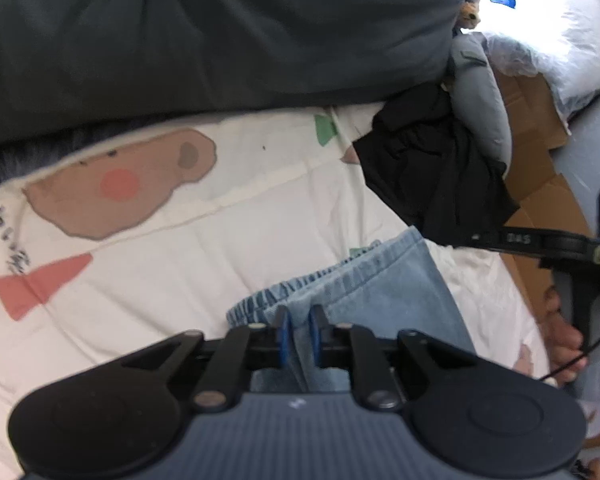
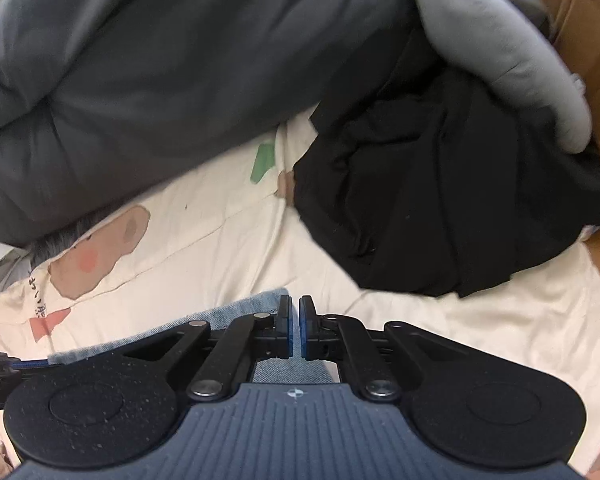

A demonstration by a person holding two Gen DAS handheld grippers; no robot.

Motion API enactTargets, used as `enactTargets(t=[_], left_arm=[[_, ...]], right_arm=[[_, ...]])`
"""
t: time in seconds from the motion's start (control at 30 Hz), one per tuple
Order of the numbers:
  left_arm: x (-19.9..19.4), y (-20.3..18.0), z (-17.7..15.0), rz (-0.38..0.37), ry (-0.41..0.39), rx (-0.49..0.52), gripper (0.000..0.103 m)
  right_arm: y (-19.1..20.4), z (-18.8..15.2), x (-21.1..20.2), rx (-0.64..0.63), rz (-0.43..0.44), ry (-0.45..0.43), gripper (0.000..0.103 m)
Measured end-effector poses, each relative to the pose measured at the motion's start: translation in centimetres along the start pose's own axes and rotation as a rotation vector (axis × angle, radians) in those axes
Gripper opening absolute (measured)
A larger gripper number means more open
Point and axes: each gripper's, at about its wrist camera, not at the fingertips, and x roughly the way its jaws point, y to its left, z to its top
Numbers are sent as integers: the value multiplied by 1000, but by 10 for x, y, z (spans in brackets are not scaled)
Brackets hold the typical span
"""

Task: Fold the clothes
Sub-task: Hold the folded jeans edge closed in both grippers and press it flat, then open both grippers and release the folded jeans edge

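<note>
Nearest the lens in the left wrist view: left gripper (image 1: 299, 328), blue pads drawn close on a fold of light-blue jeans (image 1: 364, 292), cloth plainly pinched between them near the gathered elastic waistband. Rest of the jeans spread just beyond the jaws, lying on a cream bedsheet (image 1: 204, 256) printed with a tan cartoon face, a coral shape at far left and a small green patch further back. Dark grey duvet (image 1: 220, 32) heaped across the far side. To the right, crumpled black garment (image 1: 432, 176), with a pale grey cushion (image 1: 484, 92) behind it and brown cardboard (image 1: 536, 128) beyond the edge of the bed. At the far right edge, part of the other tool and a hand (image 1: 564, 336) around its handle.

Nearest in the right wrist view: right gripper (image 2: 295, 330), jaws nearly touching. Denim visible to its left and beneath it; a thin layer may be caught between the pads, but cannot tell for certain. Further off and to the right, same black garment bunched up, grey cushion above it.

Progress, judged from the layout: early. Jeans gripped at the waistband end and being handled, no finished flat fold visible. Black garment unfolded, waiting its turn. No neat stack of finished clothes in sight.
</note>
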Motion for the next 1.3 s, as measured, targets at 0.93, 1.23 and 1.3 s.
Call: enactTargets(t=[0.93,1.23,1.3], left_arm=[[41,4,-8,-15,56,9,3],[60,15,-15,-35,59,33,4],[61,20,-14,-51,60,7,4]], right_arm=[[56,-33,48,-55,116,123,13],[67,-37,64,-113,78,146,13],[68,-38,65,-110,70,145,13]])
